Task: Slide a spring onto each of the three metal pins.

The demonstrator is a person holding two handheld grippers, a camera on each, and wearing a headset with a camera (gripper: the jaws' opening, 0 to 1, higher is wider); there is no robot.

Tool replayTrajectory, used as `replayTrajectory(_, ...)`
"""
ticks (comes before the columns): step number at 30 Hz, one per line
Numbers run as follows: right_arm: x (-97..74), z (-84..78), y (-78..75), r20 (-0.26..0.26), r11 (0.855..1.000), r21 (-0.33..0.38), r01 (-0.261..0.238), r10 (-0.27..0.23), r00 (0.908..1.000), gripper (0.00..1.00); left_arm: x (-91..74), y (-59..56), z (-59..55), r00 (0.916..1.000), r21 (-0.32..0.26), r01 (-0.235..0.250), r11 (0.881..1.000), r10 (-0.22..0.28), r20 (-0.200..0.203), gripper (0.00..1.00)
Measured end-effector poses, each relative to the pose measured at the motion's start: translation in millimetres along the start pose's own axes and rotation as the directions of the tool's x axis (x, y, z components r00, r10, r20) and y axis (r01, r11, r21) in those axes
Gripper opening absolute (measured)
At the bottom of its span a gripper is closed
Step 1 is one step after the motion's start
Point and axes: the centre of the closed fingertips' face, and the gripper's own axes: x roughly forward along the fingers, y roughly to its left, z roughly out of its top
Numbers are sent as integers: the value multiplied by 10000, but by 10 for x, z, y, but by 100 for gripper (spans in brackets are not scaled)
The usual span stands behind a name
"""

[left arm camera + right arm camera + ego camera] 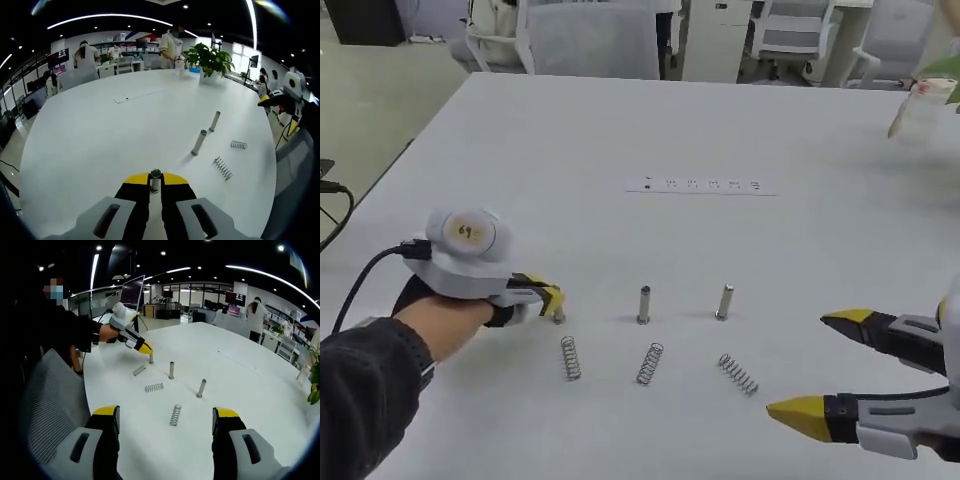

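Head view: we look down on a white table point(770, 120) where three short metal pins stand upright in a row. Three springs lie flat on the table just in front of them, none on a pin. Our left gripper point(555, 298), held by a hand point(448, 322) in a dark sleeve, reaches in from the left. Its yellow-tipped jaws are pinched narrow around the left pin point(558, 316). The middle pin point(644, 304) and the right pin point(723, 301) stand bare, apart from both grippers. The left spring point(570, 357) lies just in front of the left pin. The middle spring point(650, 363) lies in front of the middle pin, and the right spring point(737, 373) lies at a slant in front of the right pin. Our right gripper point(818, 365) hovers at the lower right, near the right spring, with its jaws spread wide and empty. A white power strip point(700, 185) lies farther back on the table. From the left gripper view we see the two jaws almost together, with the top of the left pin caught between their yellow tips. From the right gripper view we see the jaws far apart, and the springs and pins sit on the table ahead between them.
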Motion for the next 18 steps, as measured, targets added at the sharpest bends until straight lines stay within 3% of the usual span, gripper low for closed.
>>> replayTrajectory(18, -4, 15, -24, 33, 10000, -49, 29, -29, 10000, 75, -24, -24, 3, 10000, -19, 27, 10000, -27, 77, 0)
